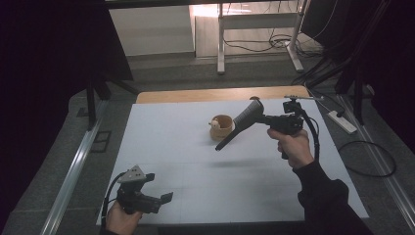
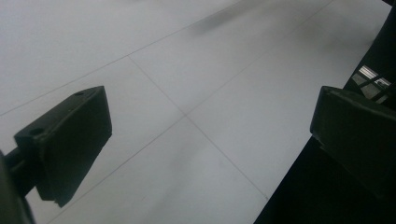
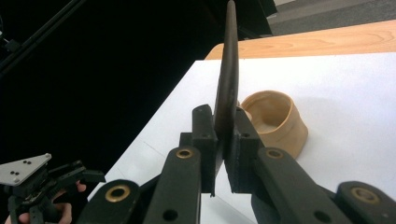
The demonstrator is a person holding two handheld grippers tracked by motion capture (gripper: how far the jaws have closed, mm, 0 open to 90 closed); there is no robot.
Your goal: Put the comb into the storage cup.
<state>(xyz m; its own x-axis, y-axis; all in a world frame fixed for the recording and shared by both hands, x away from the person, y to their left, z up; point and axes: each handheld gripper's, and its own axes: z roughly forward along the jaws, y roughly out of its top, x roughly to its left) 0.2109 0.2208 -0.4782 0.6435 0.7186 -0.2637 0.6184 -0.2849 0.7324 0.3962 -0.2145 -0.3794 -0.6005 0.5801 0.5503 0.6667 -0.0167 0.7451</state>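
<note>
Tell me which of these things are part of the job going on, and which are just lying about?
In the job:
- right claw, shut on the dark tool
- dark tool, long, held above the table
- tan bowl on the white table, beside the tool

Lying about:
- left claw, open and holding nothing, near the table's front edge
- power strip and cables on the floor
</note>
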